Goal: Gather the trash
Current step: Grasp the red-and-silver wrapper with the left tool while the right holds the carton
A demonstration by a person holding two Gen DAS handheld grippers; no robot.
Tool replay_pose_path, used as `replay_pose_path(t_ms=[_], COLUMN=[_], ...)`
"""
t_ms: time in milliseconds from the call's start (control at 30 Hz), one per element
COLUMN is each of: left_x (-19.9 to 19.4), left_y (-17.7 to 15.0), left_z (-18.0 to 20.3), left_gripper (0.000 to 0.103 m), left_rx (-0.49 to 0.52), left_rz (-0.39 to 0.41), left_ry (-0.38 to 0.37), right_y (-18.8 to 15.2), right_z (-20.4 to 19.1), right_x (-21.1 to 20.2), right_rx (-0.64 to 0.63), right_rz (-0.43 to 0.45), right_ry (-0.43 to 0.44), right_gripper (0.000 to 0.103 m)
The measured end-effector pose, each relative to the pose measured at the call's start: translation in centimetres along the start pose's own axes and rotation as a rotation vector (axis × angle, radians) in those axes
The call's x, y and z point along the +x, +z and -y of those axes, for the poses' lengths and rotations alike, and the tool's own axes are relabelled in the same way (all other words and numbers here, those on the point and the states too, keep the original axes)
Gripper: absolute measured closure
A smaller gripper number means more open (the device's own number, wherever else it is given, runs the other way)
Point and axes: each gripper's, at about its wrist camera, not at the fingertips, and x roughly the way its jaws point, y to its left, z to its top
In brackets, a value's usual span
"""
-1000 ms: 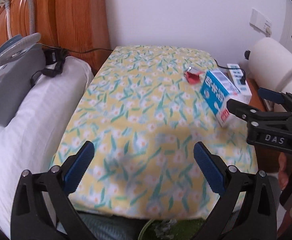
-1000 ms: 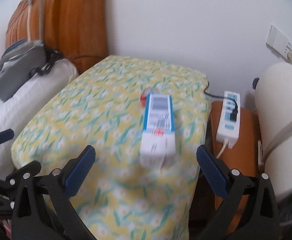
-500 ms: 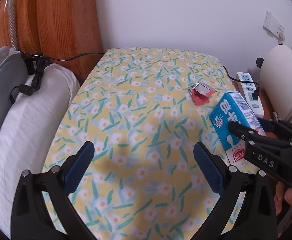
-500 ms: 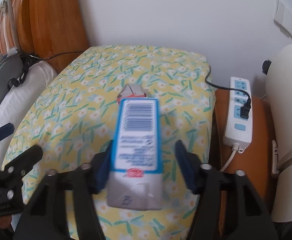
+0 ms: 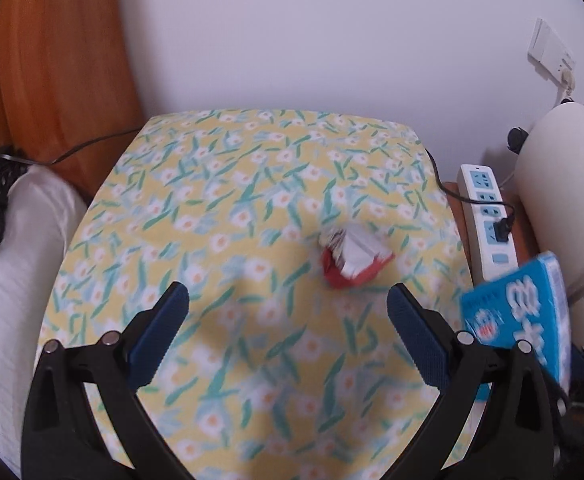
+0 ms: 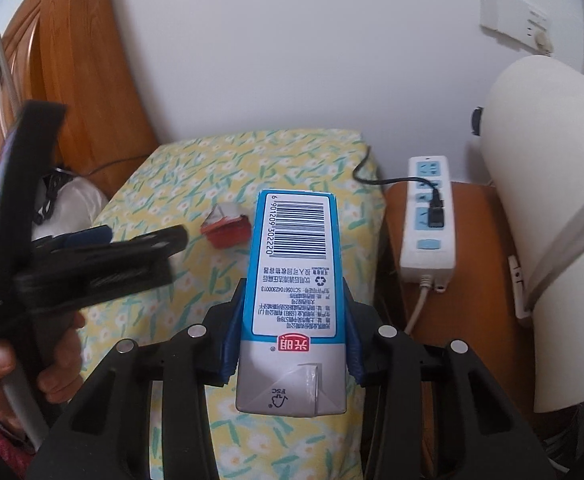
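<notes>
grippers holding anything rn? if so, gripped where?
Right gripper is shut on the milk carton, pads on its two side faces near the grey end. Left gripper is open and empty, aimed at the red wrapper.

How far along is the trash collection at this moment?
Partway. In hand: the right hand-held gripper is shut on the blue milk carton, lifted off the floral cloth. Left: the crumpled red-and-white wrapper lies on the cloth, with the open left hand-held gripper pointed at it. No bin shows, so nothing looks deposited yet.
</notes>
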Motion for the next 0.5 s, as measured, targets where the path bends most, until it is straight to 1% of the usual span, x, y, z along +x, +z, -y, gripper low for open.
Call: replay_pose_path(t_ms=[100, 200, 233, 267, 300, 367, 433, 500], left_x=[1.8, 3.5, 4.1, 4.6, 4.9, 5.7, 6.5, 6.9], left_y=[1.0, 1.5, 1.6, 1.6, 1.5, 1.4, 1.4, 1.3], left_z=[1.6, 2.8, 3.3, 3.6, 3.8, 4.3, 4.7, 4.8], left_gripper=[0.008, 0.009, 0.011, 0.021, 0.025, 0.039, 0.043, 0.043], left_rx=[0.003, 0.005, 0.009, 0.013, 0.016, 0.019, 0.025, 0.026], left_rz=[-0.02, -0.039, -0.047, -0.054, -0.062, -0.081, -0.095, -0.097], left_ry=[-0.025, -0.022, -0.019, -0.012, -0.005, 0.005, 0.005, 0.015], right_y=[-0.1, -0.2, -0.2, -0.2, -0.2, -0.2, -0.3, -0.3], right_z=[0.7, 1.6, 1.8, 1.9, 2.1, 2.4, 2.4, 2.7], right_x=[-0.3, -0.3, -0.2, -0.2, -0.2, 0.0, 0.0, 0.2], right_rx=[0.027, 0.055, 0.062, 0.064, 0.068, 0.072, 0.075, 0.084], right_rz=[0.017, 0.022, 0.022, 0.022, 0.021, 0.021, 0.021, 0.019], right_ry=[-0.003, 0.004, 0.007, 0.007, 0.007, 0.011, 0.01, 0.013], right_gripper=[0.061, 0.061, 0.061, 0.061, 0.061, 0.061, 0.061, 0.061])
